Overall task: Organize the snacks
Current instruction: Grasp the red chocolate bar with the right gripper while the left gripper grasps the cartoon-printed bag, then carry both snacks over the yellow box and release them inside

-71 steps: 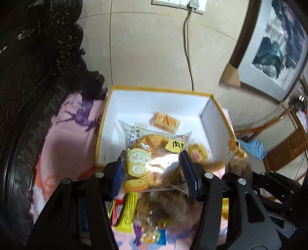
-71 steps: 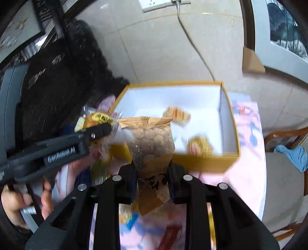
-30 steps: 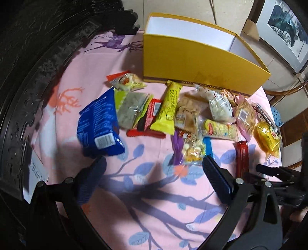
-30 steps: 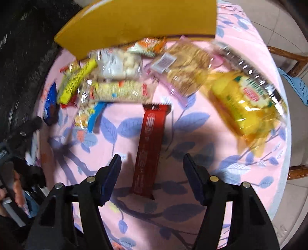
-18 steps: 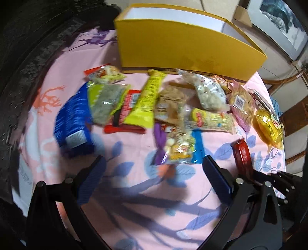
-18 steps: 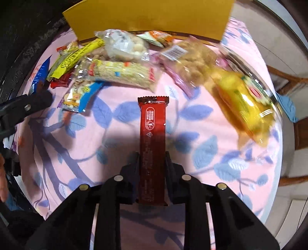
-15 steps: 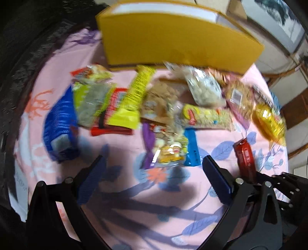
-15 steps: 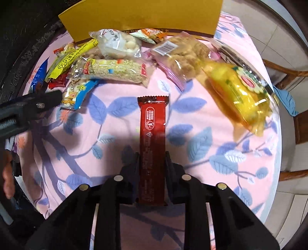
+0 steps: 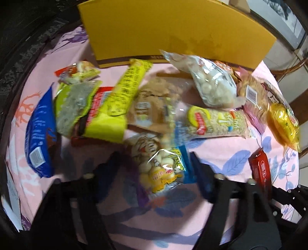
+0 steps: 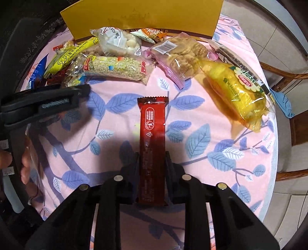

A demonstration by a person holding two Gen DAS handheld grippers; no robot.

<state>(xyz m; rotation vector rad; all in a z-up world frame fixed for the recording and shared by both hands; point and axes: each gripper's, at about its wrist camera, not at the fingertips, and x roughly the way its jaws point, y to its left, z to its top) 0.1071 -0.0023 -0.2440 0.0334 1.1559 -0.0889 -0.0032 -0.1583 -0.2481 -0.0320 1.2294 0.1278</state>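
Right gripper (image 10: 152,163) clenched on the dark red foil-wrapped snack bar (image 10: 153,138), left gripper (image 9: 156,169) with jaws just closing around the clear yellow-printed puff packet (image 9: 163,167), not visibly gripping; next, lift both into the tall yellow cardboard box (image 10: 142,15) behind.

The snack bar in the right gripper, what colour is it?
Dark red snack bar, shown best in the right wrist view.

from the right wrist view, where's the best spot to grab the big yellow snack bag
Grip the yellow snack bag across its narrow width near the middle, coming from above. It lies flat and slanted on the pink tablecloth, long sides free toward the near end; a pink-edged cracker bag crowds its far end.
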